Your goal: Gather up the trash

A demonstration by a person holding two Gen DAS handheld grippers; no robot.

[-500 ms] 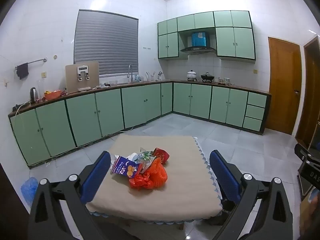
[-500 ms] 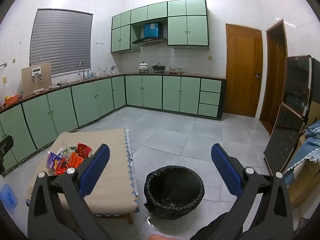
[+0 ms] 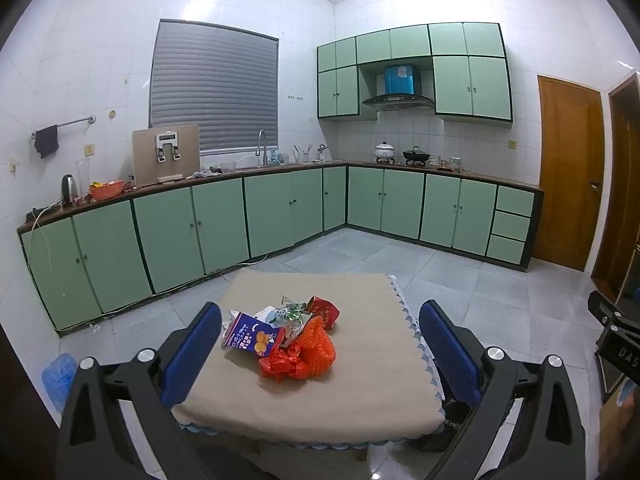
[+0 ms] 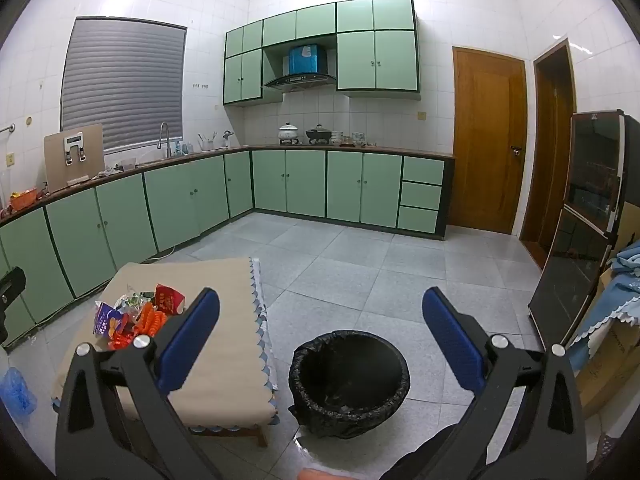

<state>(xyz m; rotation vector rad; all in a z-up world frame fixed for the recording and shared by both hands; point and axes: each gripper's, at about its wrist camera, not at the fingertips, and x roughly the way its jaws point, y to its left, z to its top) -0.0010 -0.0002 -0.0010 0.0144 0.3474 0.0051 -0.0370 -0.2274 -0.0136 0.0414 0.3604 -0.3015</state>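
Observation:
A heap of trash (image 3: 286, 334) lies on a low table (image 3: 360, 392) under a beige cloth: an orange net bag (image 3: 310, 354), a purple carton (image 3: 250, 332), a red wrapper (image 3: 323, 309) and crumpled packets. My left gripper (image 3: 320, 344) hovers short of the heap, open, nothing between its blue pads. In the right wrist view the same trash (image 4: 134, 314) sits at the left on the table (image 4: 224, 360). A bin lined with a black bag (image 4: 348, 380) stands on the floor to the table's right. My right gripper (image 4: 320, 334) hangs open above the bin.
Green cabinets (image 3: 224, 224) run along the far walls under a counter with a sink and pots. A dark glass-door cabinet (image 4: 584, 232) and a blue cloth stand at the right. A blue bag (image 4: 14, 392) lies on the floor at the left. Wooden doors (image 4: 486, 140) close the far right.

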